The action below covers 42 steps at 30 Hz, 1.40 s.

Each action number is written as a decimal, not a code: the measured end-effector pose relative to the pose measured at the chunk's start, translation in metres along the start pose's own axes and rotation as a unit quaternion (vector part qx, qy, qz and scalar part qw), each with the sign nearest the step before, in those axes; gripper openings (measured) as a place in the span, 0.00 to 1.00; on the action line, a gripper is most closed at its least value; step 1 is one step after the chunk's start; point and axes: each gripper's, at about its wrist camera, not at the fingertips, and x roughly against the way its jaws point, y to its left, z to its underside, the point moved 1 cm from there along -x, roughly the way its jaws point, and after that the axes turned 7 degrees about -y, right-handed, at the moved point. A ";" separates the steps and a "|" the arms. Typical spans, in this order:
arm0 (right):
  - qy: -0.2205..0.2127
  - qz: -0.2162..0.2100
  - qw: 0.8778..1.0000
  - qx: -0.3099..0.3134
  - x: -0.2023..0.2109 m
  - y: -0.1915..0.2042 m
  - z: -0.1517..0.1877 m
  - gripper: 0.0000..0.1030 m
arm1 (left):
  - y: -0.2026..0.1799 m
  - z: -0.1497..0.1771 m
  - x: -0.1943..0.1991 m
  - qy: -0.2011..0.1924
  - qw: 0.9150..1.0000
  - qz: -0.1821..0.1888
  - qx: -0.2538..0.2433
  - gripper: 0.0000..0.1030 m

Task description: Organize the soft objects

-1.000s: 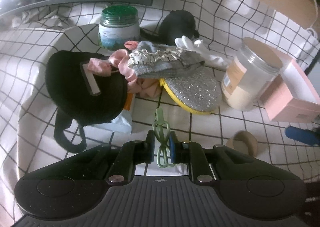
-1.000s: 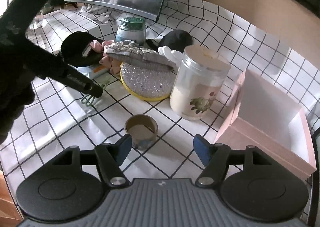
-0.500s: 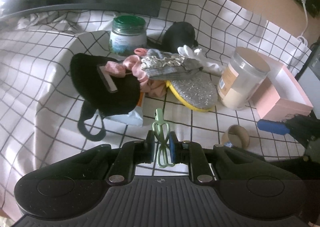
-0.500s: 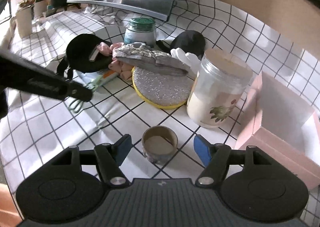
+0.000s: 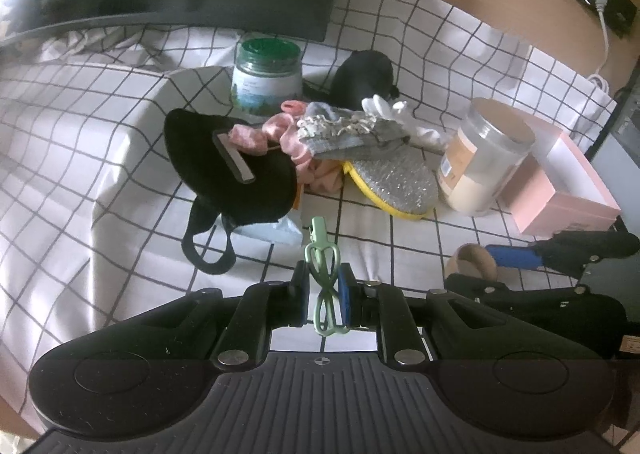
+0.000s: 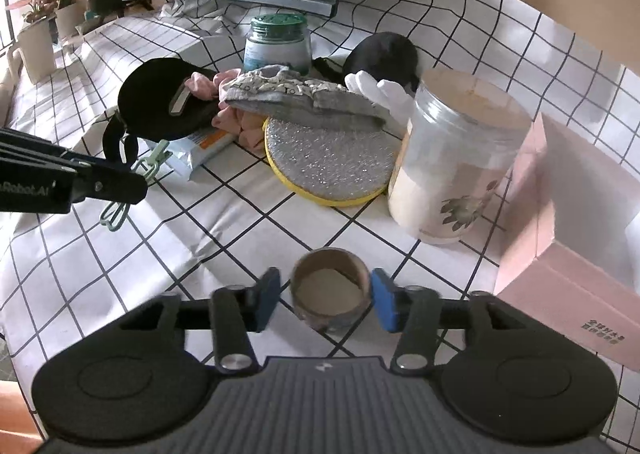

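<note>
The pink open box [image 6: 560,238] sits at right of frame. Lower centre, the right gripper [image 6: 326,300], jaws just closing, brackets the tape roll [image 6: 330,296]; contact unclear. The left gripper [image 5: 325,296] pinches the green hair clip [image 5: 322,274]. Next judged: boxing both. Pile contents overlap.

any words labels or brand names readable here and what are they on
"Robot.AI", start cut off by the frame edge: on the left gripper arm, right wrist view.
Dark print on the pink box: two lines, too small to read.
Label on the green-lidded jar: blurred, unreadable.
Label on the clear jar: a plant picture, no legible words.
White and orange packet: print unreadable.
</note>
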 end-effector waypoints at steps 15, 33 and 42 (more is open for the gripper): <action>-0.144 0.016 0.988 0.050 0.058 0.007 -0.100 0.42 | -0.005 -0.093 0.014 -0.094 0.994 0.040 -0.030 0.17; -0.163 0.225 0.960 -0.031 0.104 -0.156 -0.097 0.42 | -0.181 -0.187 -0.061 -0.102 0.960 0.223 -0.135 0.17; -0.112 0.235 0.960 -0.105 0.080 -0.196 -0.047 0.65 | -0.257 -0.151 -0.132 0.021 0.959 0.248 -0.133 0.18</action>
